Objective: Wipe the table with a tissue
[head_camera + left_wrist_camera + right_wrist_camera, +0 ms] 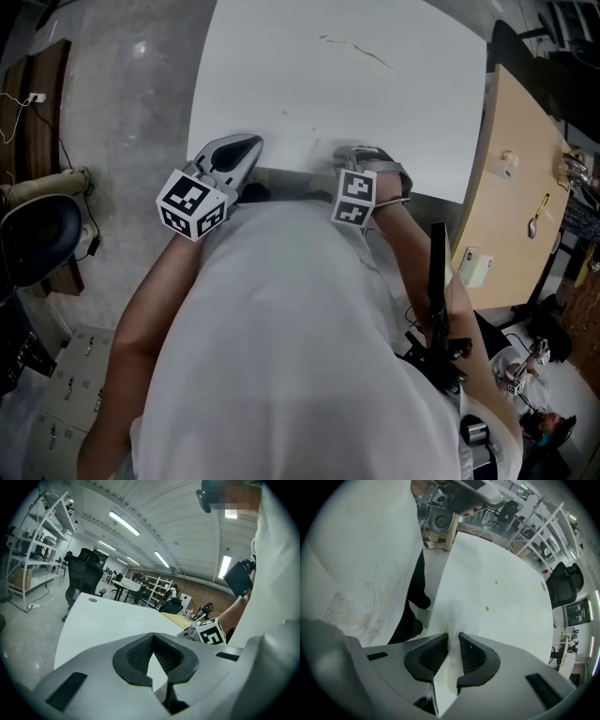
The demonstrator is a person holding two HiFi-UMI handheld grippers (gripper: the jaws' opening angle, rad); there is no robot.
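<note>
Item: tissue (pixel 451 654), white; it is sitting pinched between the two dark ribbed pads of the right gripper (pixel 453 637), whose jaws are pressing in on it with only the tissue's thickness between them; a fold is sticking out past the tips toward the near edge of the table (pixel 497 620); white on white, so contact with the surface cannot be told.

Item: right gripper (pixel 367 167); it is pointing down over the table's near edge, just in front of the person's white shirt (pixel 281 337), marker cube facing up.

Item: left gripper (pixel 246 150); it is hovering at the same edge, to the left and apart from the right one; in its own view the left gripper (pixel 153 637) is showing its pad tips meeting, nothing between them.

Item: table (pixel 375 112), white; it is carrying a thin dark scribble (pixel 356 49) near the far side and two small brown spots (pixel 487 608) in the right gripper view.

Item: wooden desk (pixel 511 216); it is standing beside the table on the right.
</note>
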